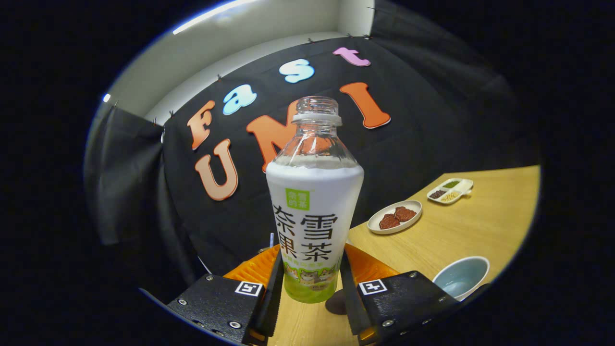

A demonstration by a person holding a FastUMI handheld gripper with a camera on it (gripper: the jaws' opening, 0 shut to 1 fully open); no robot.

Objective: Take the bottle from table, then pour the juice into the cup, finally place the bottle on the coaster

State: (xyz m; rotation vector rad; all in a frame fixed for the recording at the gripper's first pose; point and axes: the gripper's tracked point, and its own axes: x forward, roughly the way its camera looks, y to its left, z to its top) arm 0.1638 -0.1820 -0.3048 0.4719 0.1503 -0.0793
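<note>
Now tongs tilted, clamped on uncapped bottle (above the table).

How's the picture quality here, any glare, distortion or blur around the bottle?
In the gripper view, fisheye bending curves the table edge and tilts the whole scene. The bottle, held between the fingers of the hand-held gripper, is sharp, with small highlights on its clear neck. The plate and cup beyond read clearly. A bright light strip glares at the top.

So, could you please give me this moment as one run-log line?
claw: shut on bottle | bottle: uncapped, lifted off table | cup: beside claw, no juice visible | pour: not started
</note>
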